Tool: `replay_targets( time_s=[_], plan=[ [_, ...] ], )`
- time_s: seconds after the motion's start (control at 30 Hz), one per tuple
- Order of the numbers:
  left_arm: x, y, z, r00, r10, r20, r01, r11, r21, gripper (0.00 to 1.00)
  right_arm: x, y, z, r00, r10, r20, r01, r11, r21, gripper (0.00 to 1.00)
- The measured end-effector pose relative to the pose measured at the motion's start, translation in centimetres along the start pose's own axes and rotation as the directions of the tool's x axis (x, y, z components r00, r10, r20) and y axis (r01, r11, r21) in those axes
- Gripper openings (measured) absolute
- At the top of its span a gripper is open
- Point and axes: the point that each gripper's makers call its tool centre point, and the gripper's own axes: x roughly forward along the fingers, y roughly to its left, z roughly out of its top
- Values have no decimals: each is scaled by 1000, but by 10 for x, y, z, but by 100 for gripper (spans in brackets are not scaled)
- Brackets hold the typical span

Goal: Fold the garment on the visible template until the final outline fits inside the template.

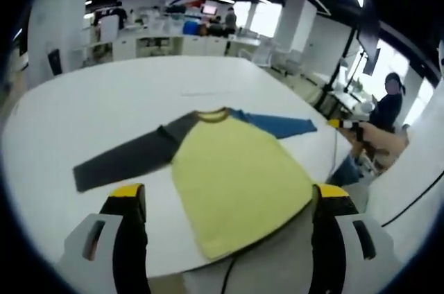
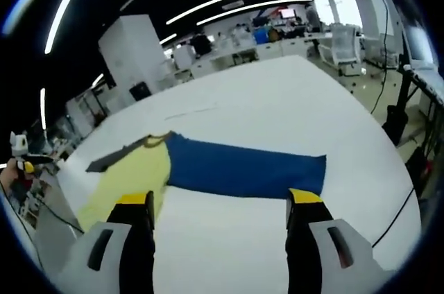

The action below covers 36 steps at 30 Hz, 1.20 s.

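Your left gripper view takes in the whole shirt (image 1: pixel 232 173): yellow body, grey sleeve (image 1: pixel 128 157) stretched to one side, blue sleeve (image 1: pixel 274 125) to the other, all spread flat on the white table (image 1: pixel 139 93). Your right gripper view looks along the blue sleeve, with the yellow body beyond it. Your left gripper (image 1: pixel 229 200) hangs over the shirt's hem at the table edge, jaws spread wide and holding nothing. Your right gripper (image 2: pixel 220 204) hovers near the blue sleeve's cuff, jaws also wide apart with nothing between them. Past the table stand desks (image 1: pixel 166 43), and a seated person (image 1: pixel 385 110) is off beside the blue sleeve's end.
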Motion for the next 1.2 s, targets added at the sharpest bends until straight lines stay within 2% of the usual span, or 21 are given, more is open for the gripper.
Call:
replay_targets(
  time_s=[0.17, 0.2, 0.23, 0.3, 0.67, 0.73, 0.83, 0.97, 1.2],
  plan=[
    [3, -6, 1, 1000, 2, -13, -2, 1000, 7, 96, 3, -28, -5, 998, -67, -3, 67, 998, 15, 68],
    [3, -8, 2, 1000, 1, -12, -1, 1000, 7, 96, 2, -39, 0, 994, -109, 30, 109, 994, -6, 65],
    [4, -10, 2, 1000, -1, -11, 1, 1000, 8, 96, 2, -43, 3, 991, -120, 52, 121, 992, -21, 62],
    [6, -11, 3, 1000, -4, -12, 4, 1000, 10, 96, 3, -51, 2, 990, -136, 44, 137, 990, -19, 57],
    [12, -16, 8, 1000, -4, -16, 4, 1000, 18, 96, 22, -88, 1, 979, -203, 17, 203, 979, -13, 51],
    [12, -16, 9, 1000, 1, -15, -1, 1000, 13, 96, 28, -99, -2, 976, -218, -9, 218, 976, -10, 49],
    [13, -17, 8, 1000, 4, -25, -3, 1000, 15, 96, 33, -106, -2, 974, -228, -14, 228, 974, -15, 46],
    [13, -14, 5, 999, 12, -35, -12, 1000, 9, 96, 38, -119, 1, 968, -252, -7, 252, 968, -1, 39],
    [15, -9, 6, 999, 26, -34, -26, 1000, -12, 95, 47, -134, 0, 962, -273, -29, 273, 962, -3, 36]
  ],
)
